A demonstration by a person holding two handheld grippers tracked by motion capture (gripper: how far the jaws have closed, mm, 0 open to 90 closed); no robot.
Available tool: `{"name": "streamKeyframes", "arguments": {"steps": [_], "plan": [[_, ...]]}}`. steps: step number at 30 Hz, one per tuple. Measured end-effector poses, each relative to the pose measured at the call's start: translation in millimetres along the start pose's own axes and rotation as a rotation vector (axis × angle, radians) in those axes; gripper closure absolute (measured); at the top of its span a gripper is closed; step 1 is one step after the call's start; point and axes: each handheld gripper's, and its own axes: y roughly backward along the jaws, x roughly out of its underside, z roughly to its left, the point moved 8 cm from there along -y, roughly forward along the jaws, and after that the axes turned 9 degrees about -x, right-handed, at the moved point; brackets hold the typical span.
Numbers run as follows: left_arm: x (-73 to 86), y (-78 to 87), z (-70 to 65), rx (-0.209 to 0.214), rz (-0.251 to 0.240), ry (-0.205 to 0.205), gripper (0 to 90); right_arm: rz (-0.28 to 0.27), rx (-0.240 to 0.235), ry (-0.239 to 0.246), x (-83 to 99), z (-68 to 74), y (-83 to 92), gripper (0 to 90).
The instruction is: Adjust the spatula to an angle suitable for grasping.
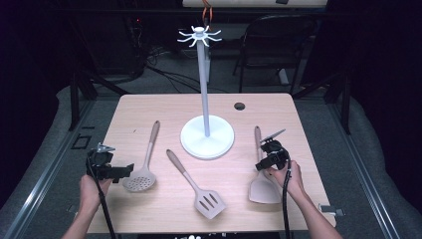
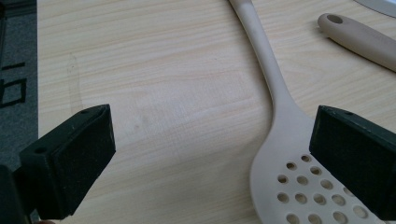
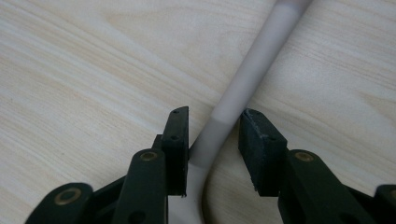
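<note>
Right gripper (image 3: 212, 144), black jaws straddling the neck of a beige solid silicone turner (image 1: 262, 186) flat on the pale wooden table (image 1: 149, 107), left pad touching, right pad just short, presumably for lifting toward the white hook stand (image 1: 205, 134). Left gripper (image 2: 210, 158) spread, idle beside a beige perforated skimmer (image 2: 299, 186).

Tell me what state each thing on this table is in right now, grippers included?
Solid spatula: lying flat, handle between the right gripper's jaws.
Right gripper: jaws narrowed around the handle, a gap visible on one side.
Left gripper: wide open, empty, beside the skimmer.
Skimmer: lying flat, untouched.
Slotted turner: lying flat, untouched.
Hook stand: upright, hooks empty.
</note>
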Motion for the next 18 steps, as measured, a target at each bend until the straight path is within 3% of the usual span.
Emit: {"name": "streamKeyframes", "arguments": {"steps": [12,14,18], "plan": [[0.7,-0.1,0.0,0.001,0.003,-0.003,0.0,0.059,0.023,0.019,6.2,-6.0,6.5,69.3],[0.7,0.1,0.2,0.0,0.003,-0.004,0.0,0.048,0.029,0.012,7.6,-7.5,6.9,70.4],[0.7,0.6,0.5,-0.001,0.002,-0.004,0.1,0.088,0.021,0.02,13.4,-13.0,12.5,72.4]]}}
